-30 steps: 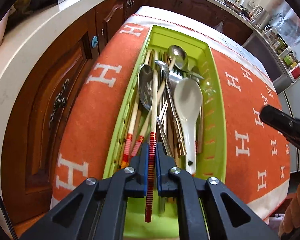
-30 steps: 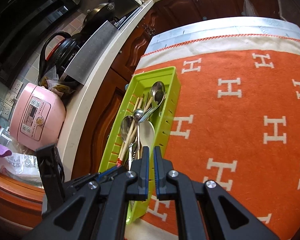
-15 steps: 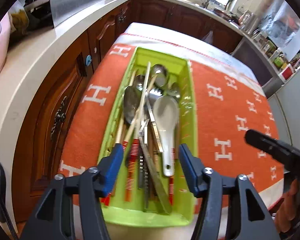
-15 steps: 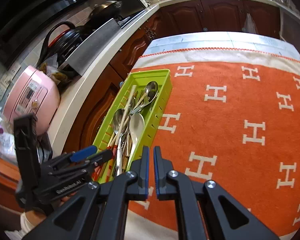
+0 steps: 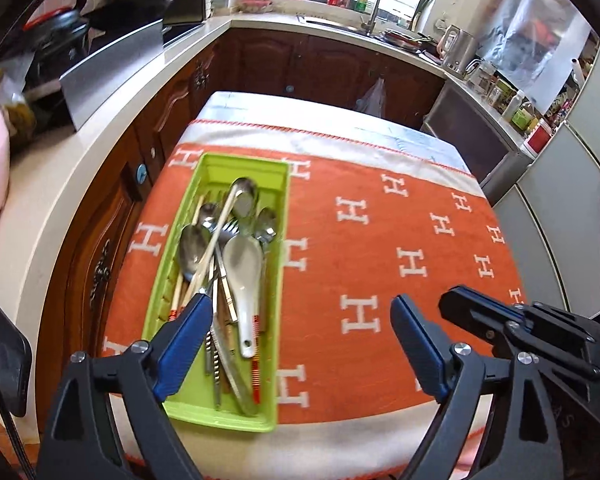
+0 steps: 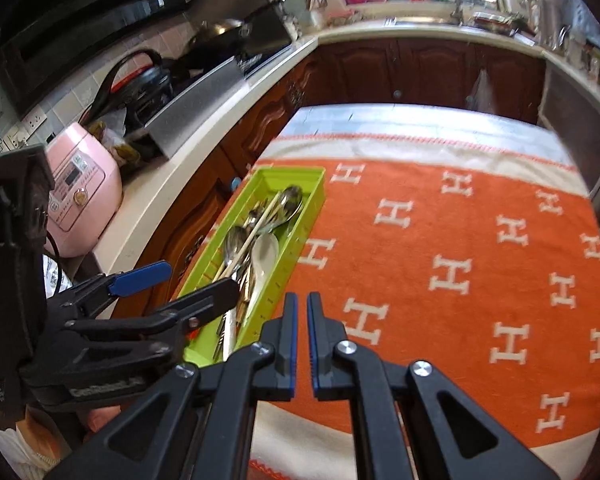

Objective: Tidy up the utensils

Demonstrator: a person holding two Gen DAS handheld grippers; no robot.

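Fingers first: my left gripper (image 5: 298,350) hangs above the near end of the green tray (image 5: 278,216), its blue-padded fingers (image 5: 184,346) spread wide and opening further, with nothing between them. My right gripper (image 6: 299,344) sits over the orange cloth, just right of the tray, its fingers drawn almost together with only a thin slit between them, and nothing held.

Utensils lie gathered in the tray, which rests lengthwise along the left edge of the table (image 5: 320,124). I note a white soup spoon (image 5: 243,276) on top, bowl toward the far end, several metal spoons (image 5: 191,246) and a fork beneath, and chopsticks (image 5: 216,236) crossing the pile at a slant, their red-banded ends toward me. I judge the tray serves as the single collecting place, since nothing loose remains on the visible cloth; the sorting appears largely done. The pile is mixed rather than ordered by kind, so some tidying may be outstanding.

Writing: the orange cloth (image 6: 440,240) carries a repeated white letter H across its whole face. Raised lettering runs along the left gripper's body in the right wrist view, but I cannot read it with certainty. The pink rice cooker (image 6: 80,196) on the side counter shows a panel with buttons; its labels are too small to read.
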